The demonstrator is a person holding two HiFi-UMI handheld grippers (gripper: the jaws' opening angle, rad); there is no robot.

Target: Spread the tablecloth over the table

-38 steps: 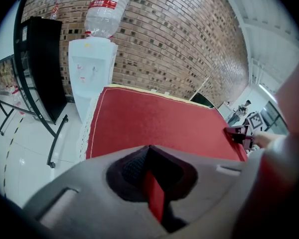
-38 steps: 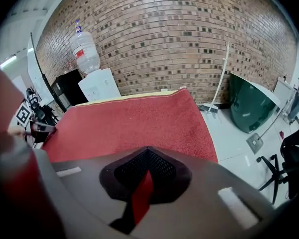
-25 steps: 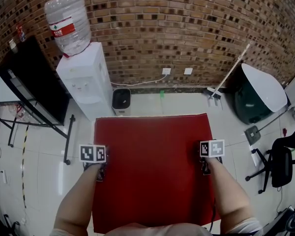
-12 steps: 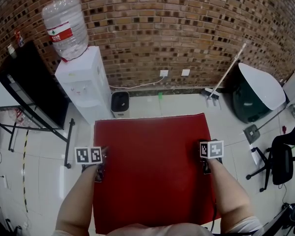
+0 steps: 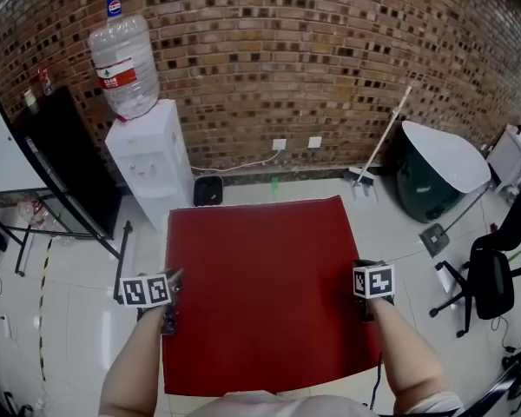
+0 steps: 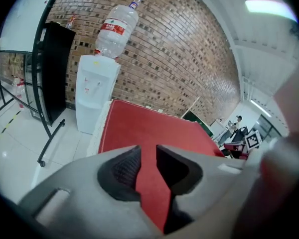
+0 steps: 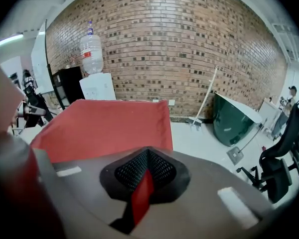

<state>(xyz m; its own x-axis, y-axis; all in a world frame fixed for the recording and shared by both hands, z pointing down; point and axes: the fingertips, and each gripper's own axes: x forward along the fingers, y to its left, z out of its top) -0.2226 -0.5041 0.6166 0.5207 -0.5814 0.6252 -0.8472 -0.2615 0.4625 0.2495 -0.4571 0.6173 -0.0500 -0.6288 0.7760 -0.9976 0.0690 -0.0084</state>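
Between the left gripper (image 6: 148,156) and right gripper (image 7: 147,158), the thin, limp tablecloth (image 5: 260,294) lies flat over the surface (image 6: 96,133), best held by its hems: right fingers (image 7: 132,171) pinch it, left fingers (image 6: 120,171) have just parted around it.

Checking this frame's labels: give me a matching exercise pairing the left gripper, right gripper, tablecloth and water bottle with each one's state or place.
1 left gripper
2 right gripper
3 tablecloth
4 water bottle

A upside down on the white dispenser
B jaws shut on the tablecloth
C jaws apart
D red, lying spread out

Pairs: 1-C, 2-B, 3-D, 4-A.
The left gripper's jaws have just been opening; the tablecloth shows in their gap, not pinched.
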